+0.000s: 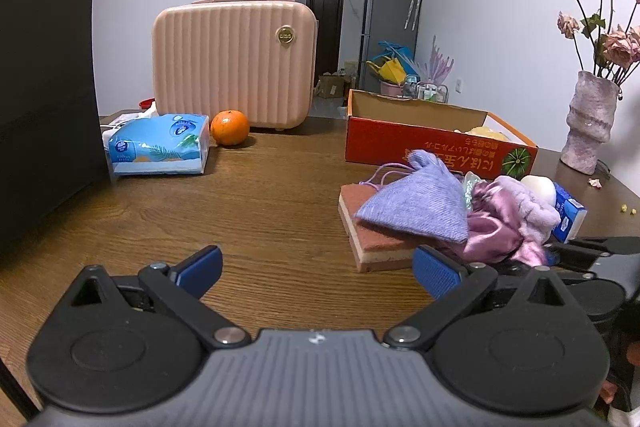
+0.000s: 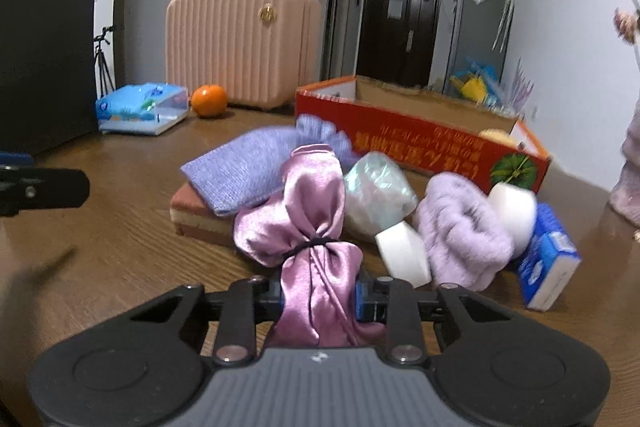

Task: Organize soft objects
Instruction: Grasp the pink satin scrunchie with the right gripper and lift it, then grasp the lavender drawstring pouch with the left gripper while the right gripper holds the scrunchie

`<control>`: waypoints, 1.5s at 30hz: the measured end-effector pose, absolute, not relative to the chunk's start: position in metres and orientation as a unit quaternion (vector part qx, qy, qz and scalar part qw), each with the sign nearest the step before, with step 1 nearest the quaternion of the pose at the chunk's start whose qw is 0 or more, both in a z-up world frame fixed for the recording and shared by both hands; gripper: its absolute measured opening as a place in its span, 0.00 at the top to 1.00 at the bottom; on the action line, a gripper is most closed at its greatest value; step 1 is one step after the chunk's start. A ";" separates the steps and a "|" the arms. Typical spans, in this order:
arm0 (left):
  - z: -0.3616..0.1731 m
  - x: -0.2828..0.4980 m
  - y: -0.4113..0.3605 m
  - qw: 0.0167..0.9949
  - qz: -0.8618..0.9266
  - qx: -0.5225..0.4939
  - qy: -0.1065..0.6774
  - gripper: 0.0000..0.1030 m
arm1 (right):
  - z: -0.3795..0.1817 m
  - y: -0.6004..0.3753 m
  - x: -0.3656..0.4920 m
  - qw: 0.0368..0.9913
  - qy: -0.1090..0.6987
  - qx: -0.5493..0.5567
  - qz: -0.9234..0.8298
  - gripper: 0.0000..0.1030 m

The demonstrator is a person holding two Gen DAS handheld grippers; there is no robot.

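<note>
Satin pouch [image 2: 316, 227] on wooden table [image 2: 120, 247]

Lighting: even, cool indoor light; walls bright, hallway at 12 o'clock dimmer. Shadows: soft, short, beneath the orange [image 1: 229, 127]. Glare: faint sheen on the desk [image 1: 272, 203]. Blur: left view sharp; right view motion-smeared, strongest from 12 to 3 o'clock. Distortion: fisheye bowing, dark vignetted corners.

Left spread wide, right clamped down

Left gripper [image 1: 318, 273] sits low and level with its blue pads [image 1: 434, 277] far apart, nothing between them. Right gripper [image 2: 320, 297] is pinched tight around the pink satin pouch [image 2: 316, 227], also low, pointing forward.
</note>
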State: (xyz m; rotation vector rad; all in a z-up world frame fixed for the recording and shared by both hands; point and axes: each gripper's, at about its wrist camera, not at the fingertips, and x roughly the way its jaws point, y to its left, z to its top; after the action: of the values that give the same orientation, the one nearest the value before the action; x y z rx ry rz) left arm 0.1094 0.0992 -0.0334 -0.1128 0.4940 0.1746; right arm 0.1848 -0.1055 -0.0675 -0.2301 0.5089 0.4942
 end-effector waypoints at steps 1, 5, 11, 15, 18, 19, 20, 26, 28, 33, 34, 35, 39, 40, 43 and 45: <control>-0.033 0.110 0.100 0.964 0.088 -0.057 0.244 0.00 | -0.065 -0.107 0.182 0.934 0.241 -0.111 0.240 0.74; -0.034 0.110 0.102 0.964 0.088 -0.062 0.243 0.00 | -0.056 -0.120 0.171 0.943 0.219 -0.102 0.227 0.74; -0.033 0.109 0.102 0.965 0.086 -0.064 0.238 0.00 | -0.044 -0.146 0.162 0.957 0.197 -0.075 0.201 0.74; -0.032 0.110 0.101 0.966 0.083 -0.065 0.235 0.00 | -0.040 -0.159 0.160 0.961 0.191 -0.060 0.189 0.74; -0.029 0.109 0.097 0.968 0.081 -0.058 0.232 0.00 | -0.039 -0.165 0.161 0.963 0.188 -0.054 0.186 0.74; -0.027 0.109 0.095 0.968 0.079 -0.055 0.230 0.00 | -0.038 -0.166 0.161 0.963 0.187 -0.051 0.185 0.74; -0.024 0.110 0.093 0.969 0.076 -0.049 0.228 0.00 | -0.038 -0.168 0.161 0.964 0.186 -0.049 0.184 0.74; -0.011 0.123 0.071 0.973 0.060 0.005 0.225 0.00 | -0.035 -0.176 0.163 0.967 0.180 -0.037 0.175 0.74; -0.007 0.130 0.064 0.973 0.055 0.015 0.224 0.00 | -0.034 -0.178 0.165 0.969 0.179 -0.034 0.170 0.74; -0.004 0.153 0.046 0.972 0.031 0.028 0.233 0.00 | -0.033 -0.189 0.169 0.972 0.176 -0.024 0.155 0.74; -0.004 0.158 0.043 0.971 0.027 0.031 0.234 0.00 | -0.032 -0.191 0.170 0.972 0.176 -0.023 0.152 0.74; -0.006 0.163 0.041 0.971 0.024 0.034 0.236 0.00 | -0.032 -0.193 0.171 0.973 0.176 -0.021 0.149 0.74; -0.013 0.188 0.028 0.966 0.023 0.050 0.253 0.00 | -0.033 -0.201 0.175 0.974 0.177 -0.017 0.137 0.74; -0.016 0.192 0.026 0.965 0.022 0.051 0.256 0.00 | -0.033 -0.203 0.177 0.975 0.177 -0.016 0.134 0.74; -0.023 0.208 0.021 0.962 0.021 0.057 0.266 0.00 | -0.033 -0.209 0.180 0.976 0.177 -0.014 0.127 0.74; -0.028 0.218 0.019 0.961 0.024 0.060 0.270 0.00 | -0.034 -0.211 0.182 0.976 0.179 -0.013 0.124 0.74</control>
State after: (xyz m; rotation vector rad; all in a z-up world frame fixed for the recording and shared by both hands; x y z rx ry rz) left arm 0.2177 0.0189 -0.0281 0.1209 0.5466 0.0492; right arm 0.1820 -0.2115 -0.0342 -0.0267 0.3610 0.2491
